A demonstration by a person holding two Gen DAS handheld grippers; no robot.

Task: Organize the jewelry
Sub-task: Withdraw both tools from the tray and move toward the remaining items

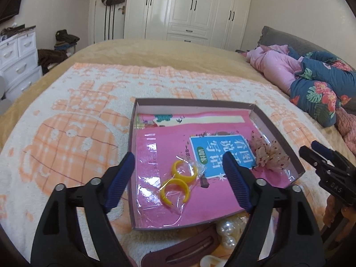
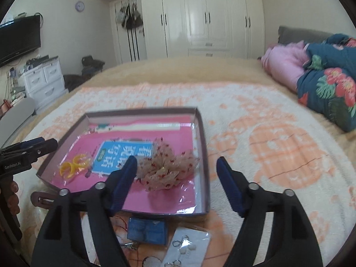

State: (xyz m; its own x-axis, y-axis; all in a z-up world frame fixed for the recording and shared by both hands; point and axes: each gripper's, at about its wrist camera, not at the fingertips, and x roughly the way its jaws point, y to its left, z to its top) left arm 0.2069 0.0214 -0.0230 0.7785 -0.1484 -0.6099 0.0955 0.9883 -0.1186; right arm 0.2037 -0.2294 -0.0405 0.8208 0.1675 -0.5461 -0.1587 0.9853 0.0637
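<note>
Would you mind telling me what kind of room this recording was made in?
Most likely a home bedroom: the work happens on a blanket-covered bed, with a white wardrobe behind and folded quilts at its head.

"GenRobot.AI" is printed in white on the black body of the left gripper [image 2: 29,148], as seen from the right wrist. "DAS" is embossed on the right gripper [image 1: 320,149]. Chinese characters, shown upside down, are printed on the blue label [image 1: 219,153] of the pink book.

place: home bedroom | evidence: bed [image 1: 178,51], white wardrobe [image 1: 189,9], drawer chest [image 2: 44,77], folded quilts [image 2: 329,84]
</note>
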